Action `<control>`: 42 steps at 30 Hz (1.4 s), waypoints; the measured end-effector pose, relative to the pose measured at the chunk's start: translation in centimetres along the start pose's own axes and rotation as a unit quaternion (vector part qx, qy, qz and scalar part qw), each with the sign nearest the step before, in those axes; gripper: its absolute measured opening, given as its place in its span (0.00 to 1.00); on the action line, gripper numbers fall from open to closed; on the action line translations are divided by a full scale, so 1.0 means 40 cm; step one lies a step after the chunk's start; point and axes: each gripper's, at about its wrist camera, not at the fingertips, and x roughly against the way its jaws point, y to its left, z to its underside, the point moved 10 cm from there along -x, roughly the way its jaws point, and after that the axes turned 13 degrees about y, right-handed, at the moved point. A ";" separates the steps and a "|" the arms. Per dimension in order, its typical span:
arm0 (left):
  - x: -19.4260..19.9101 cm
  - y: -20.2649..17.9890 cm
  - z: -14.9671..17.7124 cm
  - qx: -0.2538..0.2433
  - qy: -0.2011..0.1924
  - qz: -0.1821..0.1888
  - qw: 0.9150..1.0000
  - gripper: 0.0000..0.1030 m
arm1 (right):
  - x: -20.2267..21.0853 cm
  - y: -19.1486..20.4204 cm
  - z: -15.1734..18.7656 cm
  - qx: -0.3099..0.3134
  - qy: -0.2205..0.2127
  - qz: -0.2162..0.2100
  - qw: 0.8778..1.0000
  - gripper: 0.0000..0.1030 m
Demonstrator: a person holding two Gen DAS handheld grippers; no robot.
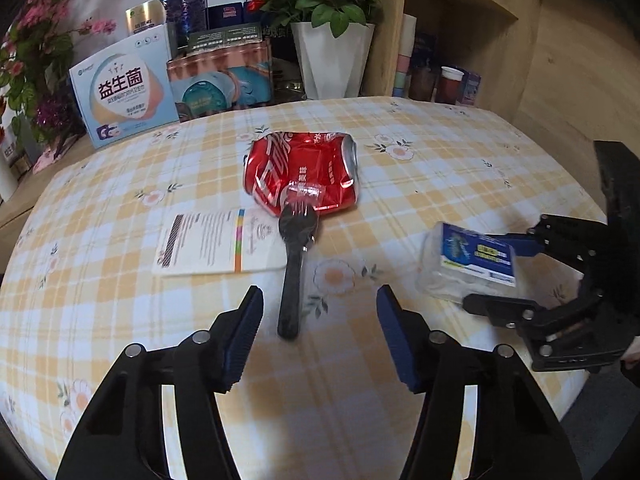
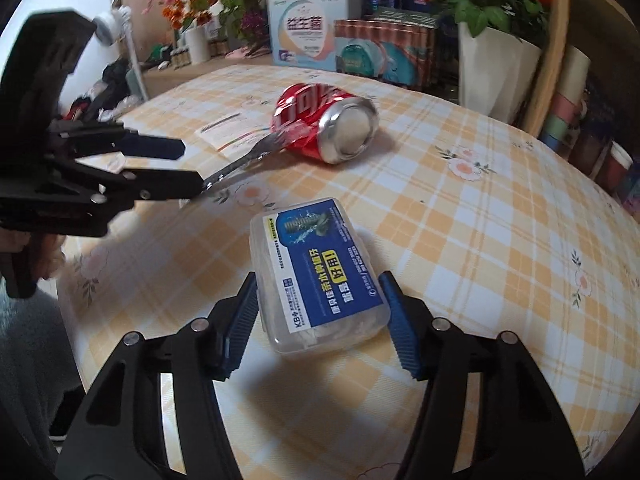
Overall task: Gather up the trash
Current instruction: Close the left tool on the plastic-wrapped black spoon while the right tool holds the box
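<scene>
on the checked tablecloth, left tongs gape; right tongs clasp box.

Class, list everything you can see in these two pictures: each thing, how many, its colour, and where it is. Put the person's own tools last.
crushed can: one, red, table centre, on its side.
plastic fork: one, black, tines at the can.
paper leaflet: one, white, beside the fork.
clear plastic box: one, blue label, between the right gripper's pads.
tablecloth: one, yellow-white check.
rose pot: one, white, behind the table.
cartons: several, behind the table.
left gripper: black and blue, astride the fork handle.
right gripper: black and blue.
</scene>
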 end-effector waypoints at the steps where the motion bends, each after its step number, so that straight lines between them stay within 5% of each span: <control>1: -0.011 0.003 -0.008 0.004 0.000 -0.002 1.000 0.56 | 0.006 -0.021 -0.003 -0.021 -0.006 -0.003 1.000 0.59; 10: -0.061 0.051 -0.010 0.028 0.008 -0.021 0.999 0.49 | 0.027 -0.142 0.001 -0.145 -0.033 -0.013 0.989 0.59; 21: -0.093 0.051 -0.009 0.031 0.023 -0.024 0.999 0.45 | 0.036 -0.143 0.003 -0.150 -0.041 -0.016 0.988 0.59; 22: -0.094 0.050 -0.008 0.027 0.024 -0.036 0.999 0.43 | 0.036 -0.141 0.005 -0.150 -0.041 -0.017 0.988 0.59; 24: -0.090 0.046 -0.006 0.025 0.018 -0.041 0.999 0.14 | 0.038 -0.143 0.006 -0.151 -0.042 -0.018 0.987 0.59; 25: -0.089 0.045 -0.004 0.025 0.016 -0.043 0.999 0.11 | 0.040 -0.144 0.006 -0.152 -0.043 -0.017 0.987 0.59; 42: -0.042 0.052 -0.002 0.045 -0.027 -0.006 0.999 0.11 | 0.045 -0.144 0.006 -0.151 -0.048 -0.020 0.987 0.59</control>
